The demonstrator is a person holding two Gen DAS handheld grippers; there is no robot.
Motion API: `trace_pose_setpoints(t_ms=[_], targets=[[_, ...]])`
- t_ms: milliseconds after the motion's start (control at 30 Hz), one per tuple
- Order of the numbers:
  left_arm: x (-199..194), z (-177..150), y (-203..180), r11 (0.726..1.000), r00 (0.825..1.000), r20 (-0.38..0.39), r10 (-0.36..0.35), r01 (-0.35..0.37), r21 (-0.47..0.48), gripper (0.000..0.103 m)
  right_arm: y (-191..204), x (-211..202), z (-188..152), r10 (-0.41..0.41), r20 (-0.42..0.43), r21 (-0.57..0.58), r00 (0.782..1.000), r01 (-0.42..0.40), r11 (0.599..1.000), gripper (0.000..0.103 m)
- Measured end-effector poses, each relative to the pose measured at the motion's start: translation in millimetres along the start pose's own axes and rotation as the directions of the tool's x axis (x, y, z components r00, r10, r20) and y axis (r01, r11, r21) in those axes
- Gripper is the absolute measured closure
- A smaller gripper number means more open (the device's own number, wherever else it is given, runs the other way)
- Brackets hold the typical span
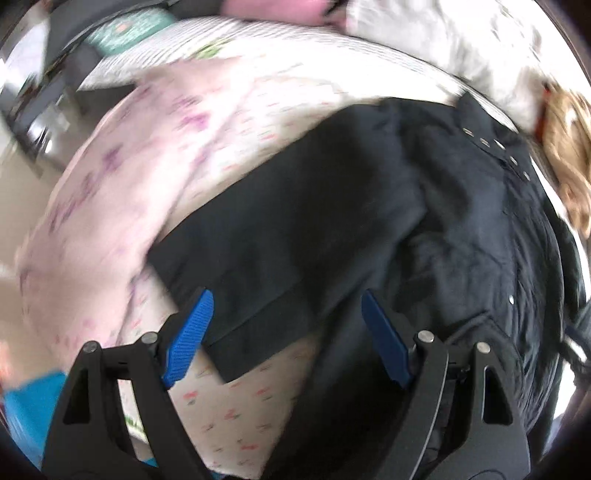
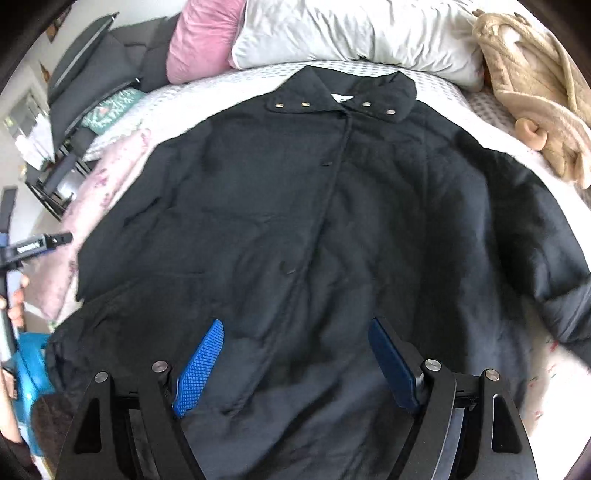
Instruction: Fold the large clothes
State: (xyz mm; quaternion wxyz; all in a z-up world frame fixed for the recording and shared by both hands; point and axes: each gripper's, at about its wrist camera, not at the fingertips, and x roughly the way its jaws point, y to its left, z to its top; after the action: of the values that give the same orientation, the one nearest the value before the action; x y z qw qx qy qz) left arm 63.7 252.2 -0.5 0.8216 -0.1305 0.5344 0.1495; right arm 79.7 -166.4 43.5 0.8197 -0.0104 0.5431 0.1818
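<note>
A large black coat (image 2: 314, 221) lies spread face up on the bed, collar with metal snaps (image 2: 340, 99) at the far end. In the right wrist view my right gripper (image 2: 295, 325) hovers open above the coat's lower front, nothing between its blue pads (image 2: 201, 365). One sleeve (image 2: 554, 288) stretches out to the right. In the left wrist view my left gripper (image 1: 286, 295) stands open above the coat's left side (image 1: 295, 229), where the other sleeve lies folded over the body. Nothing is held. The left tool (image 2: 37, 243) shows at the right view's left edge in a hand.
The bed carries a pink flowered cover (image 1: 122, 177), a pink pillow (image 2: 199, 40) and a white pillow (image 2: 351, 33) at the head. A beige knitted garment (image 2: 535, 88) lies at the far right. A blue bin (image 2: 29, 362) stands beside the bed on the left.
</note>
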Motion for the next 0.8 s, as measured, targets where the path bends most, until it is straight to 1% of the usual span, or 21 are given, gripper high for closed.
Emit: trace_pose_setpoints(t_ms=[33,100,167,233,300,367,433,467,500,533,567,600,633,667,700,733,800], targets=[[3.1,-4.2,10.7,0.999,1.0,-0.008,-0.008,0.008,-0.034,0.02,2.4,2.0,-2.7,0.01,-0.007,0.005,1.0,-0.01,1.0,0.021],[10.7,-14.4,35.3,0.992,0.999,-0.016,-0.049,0.046,-0.115,0.021,8.4,6.8,-4.8,0.0,-0.035,-0.012,0.999,0.0,1.0,0.021],[22.0,-24.8,53.4,0.977,0.996,-0.012,-0.093,0.089,-0.195,0.02,12.7,5.7,-5.3,-0.02,-0.025,-0.04,1.0,0.019,0.999,0.021],[37.4,-32.7,62.9,0.963,0.993,-0.022,-0.116,0.107,-0.249,0.021,14.7,5.7,-6.7,-0.037,-0.011,-0.06,0.999,0.036,0.998,0.021],[57.3,-38.2,67.3,0.952,0.991,-0.043,-0.126,0.108,-0.286,0.021,13.6,8.4,-6.5,-0.025,-0.014,-0.049,1.0,0.024,0.999,0.021],[74.2,-40.8,68.6,0.947,0.992,-0.062,-0.113,0.089,-0.308,0.021,11.7,10.4,-6.6,-0.006,-0.022,-0.029,1.0,0.005,1.0,0.021],[87.5,-43.3,70.1,0.943,0.992,-0.059,-0.112,0.088,-0.321,0.023,8.9,14.0,-6.2,0.007,-0.03,-0.007,1.0,-0.007,1.0,0.021],[89.9,-43.6,70.4,0.941,0.993,-0.042,-0.114,0.094,-0.325,0.032,7.8,15.6,-6.3,0.007,-0.032,0.001,0.999,-0.007,1.0,0.021],[88.9,-43.2,69.4,0.941,0.993,-0.016,-0.114,0.102,-0.324,0.05,6.9,17.0,-6.3,0.003,-0.033,0.005,0.999,-0.003,1.0,0.021],[85.6,-41.8,68.4,0.945,0.996,-0.002,-0.091,0.086,-0.314,0.061,6.0,17.9,-6.4,-0.003,-0.034,0.006,0.999,0.003,1.0,0.021],[80.1,-39.1,65.8,0.953,0.998,0.013,-0.065,0.066,-0.297,0.082,5.4,19.0,-6.5,-0.009,-0.036,0.005,0.999,0.009,1.0,0.021],[71.5,-35.8,62.7,0.958,0.997,0.042,-0.057,0.067,-0.278,0.085,4.5,19.8,-6.8,-0.014,-0.037,0.003,0.999,0.014,1.0,0.021],[58.0,-31.3,58.2,0.964,0.995,0.09,-0.033,0.055,-0.258,0.086,3.8,21.1,-6.9,-0.021,-0.038,0.001,0.999,0.021,1.0,0.021],[40.3,-25.2,52.7,0.972,0.988,0.153,-0.008,0.044,-0.23,0.087,3.0,22.5,-7.2,-0.028,-0.039,0.001,0.999,0.028,1.0,0.021],[26.0,-20.0,48.9,0.977,0.979,0.202,0.002,0.041,-0.208,0.087,2.3,24.0,-7.5,-0.034,-0.042,0.0,0.999,0.034,0.999,0.021],[8.1,-13.1,45.0,0.982,0.966,0.257,0.017,0.032,-0.186,0.088,1.8,25.1,-7.7,-0.037,-0.044,0.0,0.998,0.037,0.999,0.021],[-24.2,2.3,40.3,0.989,0.933,0.354,0.058,-0.004,-0.149,0.089,0.2,28.3,-8.0,-0.042,-0.051,0.002,0.998,0.042,0.999,0.021]])
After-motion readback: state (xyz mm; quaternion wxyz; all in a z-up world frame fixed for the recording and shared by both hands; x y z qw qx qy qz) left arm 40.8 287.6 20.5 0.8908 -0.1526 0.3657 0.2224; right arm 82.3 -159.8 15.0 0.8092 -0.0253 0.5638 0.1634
